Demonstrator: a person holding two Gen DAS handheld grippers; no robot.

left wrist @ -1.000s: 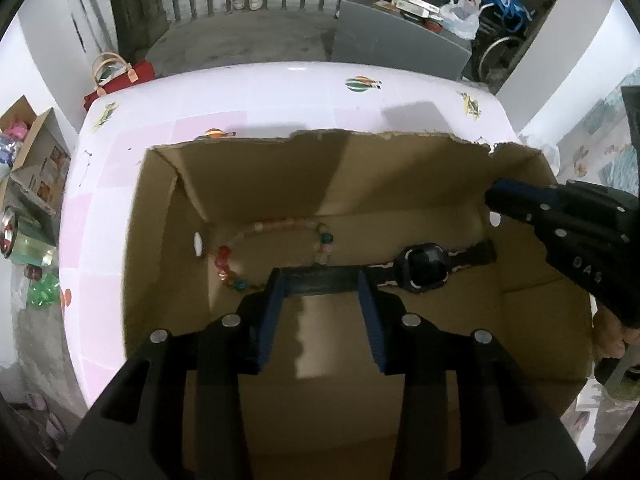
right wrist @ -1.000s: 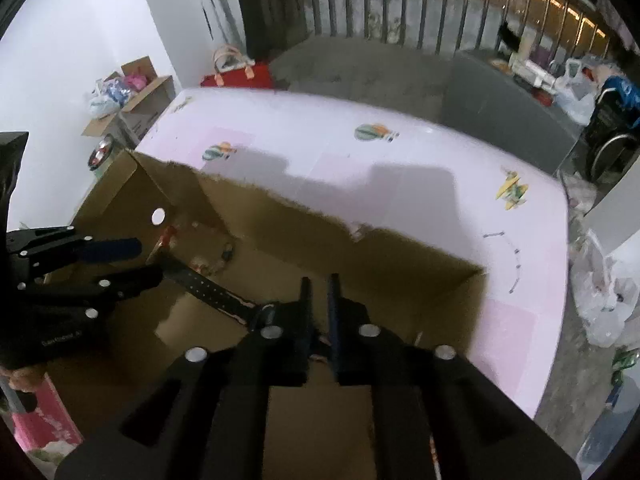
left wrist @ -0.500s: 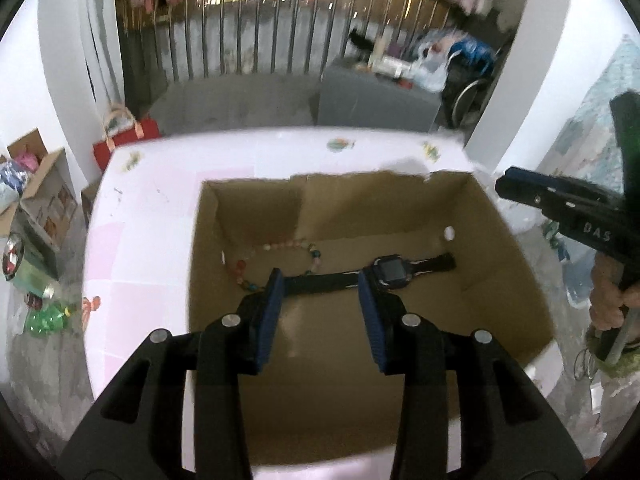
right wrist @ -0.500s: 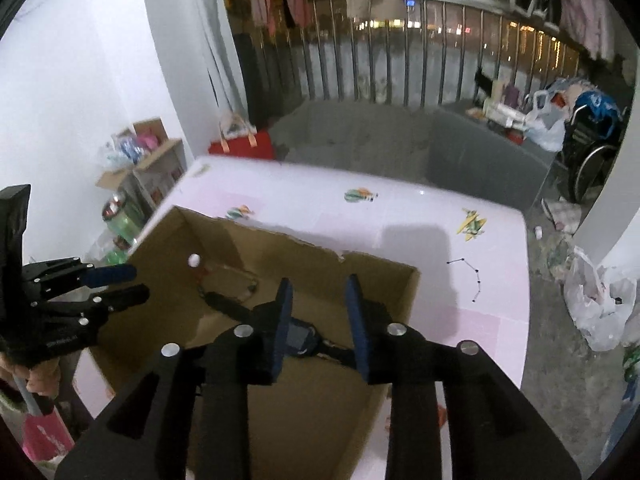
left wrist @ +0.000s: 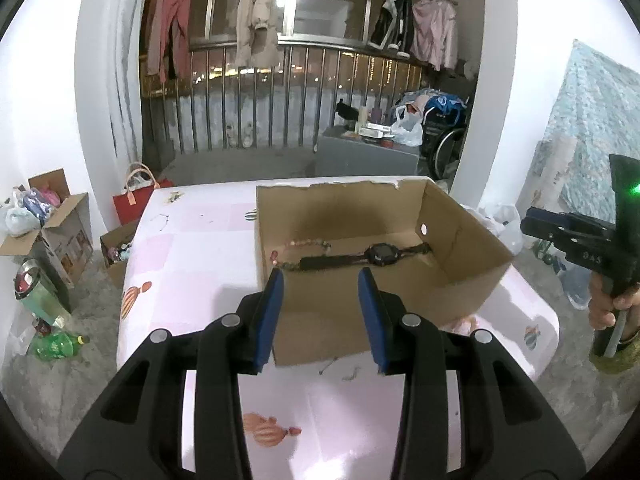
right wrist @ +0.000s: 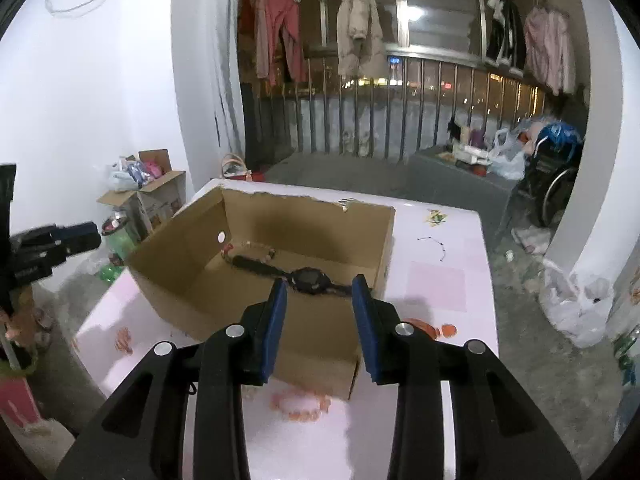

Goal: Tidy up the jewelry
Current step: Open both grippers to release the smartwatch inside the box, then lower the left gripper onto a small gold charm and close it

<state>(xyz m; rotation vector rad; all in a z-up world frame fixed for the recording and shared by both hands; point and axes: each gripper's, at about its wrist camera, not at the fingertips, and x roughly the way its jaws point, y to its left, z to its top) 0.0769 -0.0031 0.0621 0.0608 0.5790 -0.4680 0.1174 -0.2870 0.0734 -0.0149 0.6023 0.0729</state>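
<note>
An open cardboard box [left wrist: 460, 240] [right wrist: 180, 264] stands on the pink table [left wrist: 192, 264]. Inside lie a black watch [left wrist: 380, 254] [right wrist: 310, 280] and a beaded bracelet [left wrist: 298, 245] [right wrist: 256, 248]. My left gripper [left wrist: 320, 312] is open and empty, held back above the table in front of the box. My right gripper [right wrist: 318, 320] is open and empty, also held back from the box. A pink bead bracelet [right wrist: 300, 406] lies on the table by the box's near corner. A thin chain [right wrist: 434, 244] lies on the table right of the box.
The table edges drop to a grey floor. Cardboard boxes [left wrist: 52, 220], a red bag [left wrist: 136, 200] and bottles [left wrist: 56, 344] sit at the left. A grey cabinet [left wrist: 368, 156], a wheelchair [right wrist: 556, 184] and a railing stand behind.
Both grippers have pulled up and back out of the box. My right gripper has opened and left the watch lying in the box. The left stayed open.
</note>
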